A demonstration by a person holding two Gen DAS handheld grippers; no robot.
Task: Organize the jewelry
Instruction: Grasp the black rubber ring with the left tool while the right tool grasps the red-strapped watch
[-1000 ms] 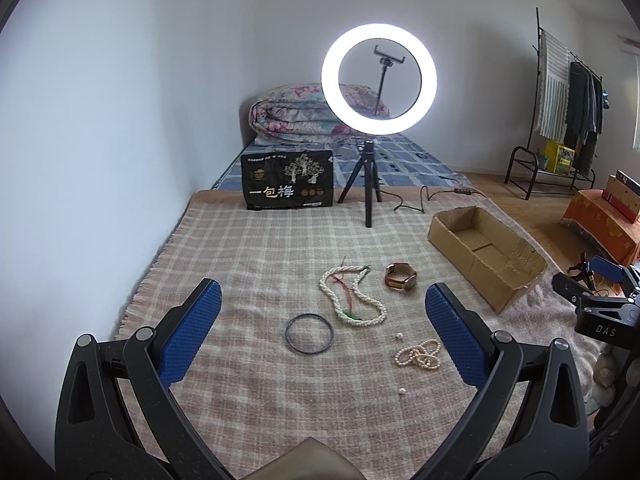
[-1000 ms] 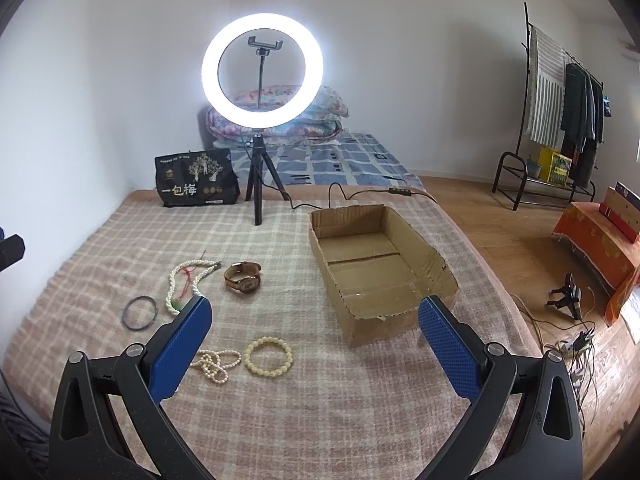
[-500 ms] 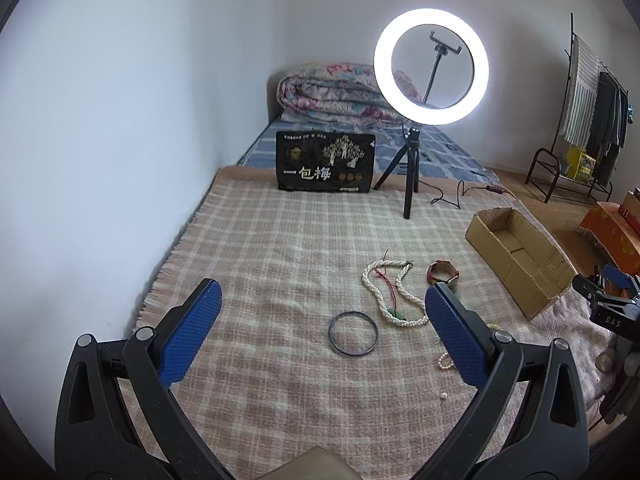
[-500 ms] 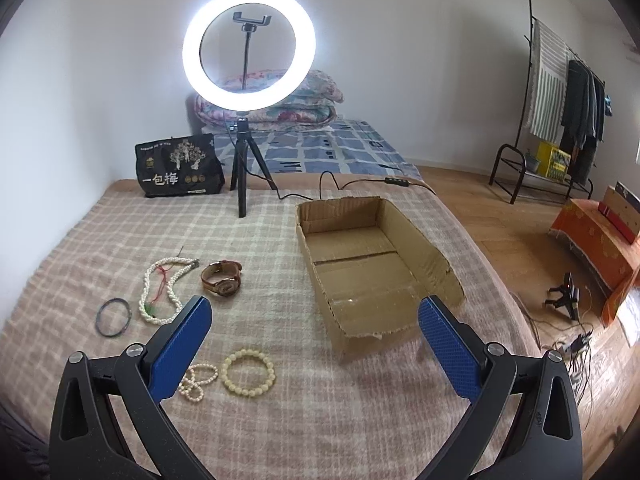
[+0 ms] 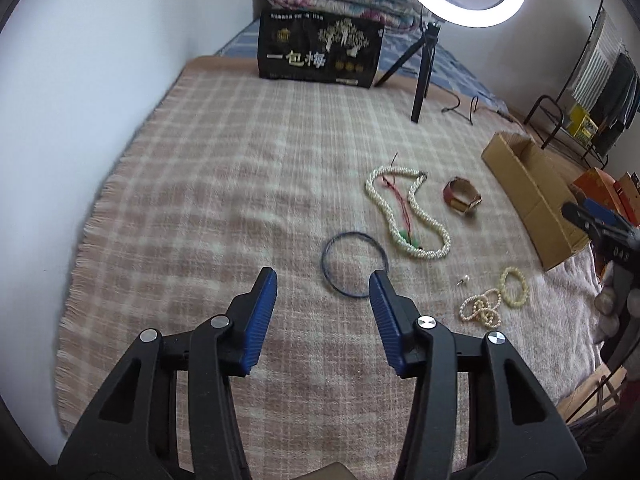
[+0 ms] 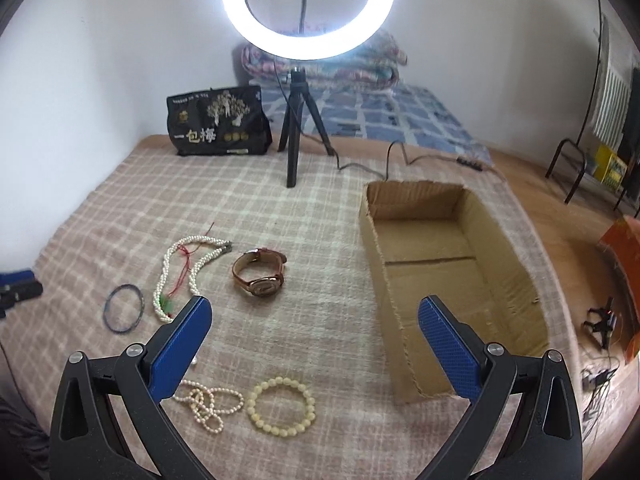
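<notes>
Jewelry lies on a checked blanket (image 5: 208,184). A thin dark bangle (image 5: 354,265) lies just ahead of my left gripper (image 5: 323,278), whose right fingertip overlaps its edge. That gripper is open and empty, its jaws narrowed. A white bead necklace (image 5: 408,216), a brown watch (image 6: 260,274), a cream bead bracelet (image 6: 281,405) and a small pearl strand (image 6: 206,402) lie nearby. My right gripper (image 6: 314,310) is open wide and empty, above the blanket between the watch and an open cardboard box (image 6: 444,280).
A lit ring light on a black tripod (image 6: 296,132) stands behind the jewelry, its cable trailing right. A black printed bag (image 5: 318,50) stands at the blanket's far edge, folded quilts behind. A wall runs along the left. A clothes rack (image 5: 592,92) stands far right.
My left gripper moved forward and down toward the dark bangle, and its jaws narrowed. My right gripper moved forward and lower over the blanket, still wide open.
</notes>
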